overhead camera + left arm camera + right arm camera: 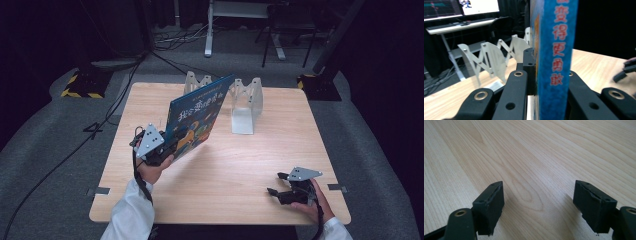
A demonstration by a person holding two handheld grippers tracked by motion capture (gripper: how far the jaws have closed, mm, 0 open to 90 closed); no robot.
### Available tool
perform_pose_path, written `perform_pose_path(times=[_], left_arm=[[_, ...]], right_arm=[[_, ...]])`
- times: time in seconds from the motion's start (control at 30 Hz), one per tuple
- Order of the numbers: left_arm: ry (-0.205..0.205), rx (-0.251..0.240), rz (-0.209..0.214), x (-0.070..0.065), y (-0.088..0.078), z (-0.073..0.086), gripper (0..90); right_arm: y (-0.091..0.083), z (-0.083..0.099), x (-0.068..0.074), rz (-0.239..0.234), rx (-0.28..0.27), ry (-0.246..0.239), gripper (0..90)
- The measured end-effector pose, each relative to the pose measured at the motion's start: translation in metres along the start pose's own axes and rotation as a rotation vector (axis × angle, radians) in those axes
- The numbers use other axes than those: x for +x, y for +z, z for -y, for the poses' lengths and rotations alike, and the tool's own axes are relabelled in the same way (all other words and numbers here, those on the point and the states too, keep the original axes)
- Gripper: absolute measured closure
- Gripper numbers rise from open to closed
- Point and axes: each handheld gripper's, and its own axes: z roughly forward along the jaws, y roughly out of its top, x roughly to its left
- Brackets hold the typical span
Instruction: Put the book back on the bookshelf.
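Item: picture book (pixel 196 116), blue cover with red lettering on the spine. We find it lifted clear of the counter (pixel 225 165), held at its lower near corner by the left gripper (pixel 167 145), whose jaws are clamped on the book's thickness; in the left gripper view the spine (pixel 556 50) runs straight up between them.

Orientation: we read the long axis as rising from the gripper up and away toward the far edge of the counter, tilted rather than vertical. The cover faces up and toward the person's right, and the top corner reaches close to the white folding rack (pixel 245 102), which stands at the far side with its slots open.

Right gripper (pixel 280 184): resting low near the counter's near right corner, jaws wide apart with nothing between them, bare wood beneath.

Risks, in our judgement:
- The grip sits at one corner, so the book's weight hangs well out from the jaws; it may pivot or slip down.
- The leading corner could catch a divider of the rack and push the light rack away or tip it.
- An entry at this tilt may miss the slot; the free gripper could steady the rack.
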Motion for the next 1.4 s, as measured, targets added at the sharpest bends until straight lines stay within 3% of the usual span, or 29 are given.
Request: perform_pose_path(times=[0.4, 0.77, 1.4], left_arm=[[-0.022, -0.005, -0.069, 0.019, 0.005, -0.005, 82.9], [-0.050, 0.001, -0.098, 0.028, 0.013, -0.003, 82.9], [-0.083, 0.034, -0.173, 0.042, 0.047, 0.009, 82.9]], right_arm=[[0.000, 0.000, 0.000, 0.000, 0.000, 0.000, 25.5], [0.000, 0.000, 0.000, -0.005, 0.000, -0.002, 25.6], [0.000, 0.000, 0.001, -0.010, 0.000, -0.004, 25.6]])
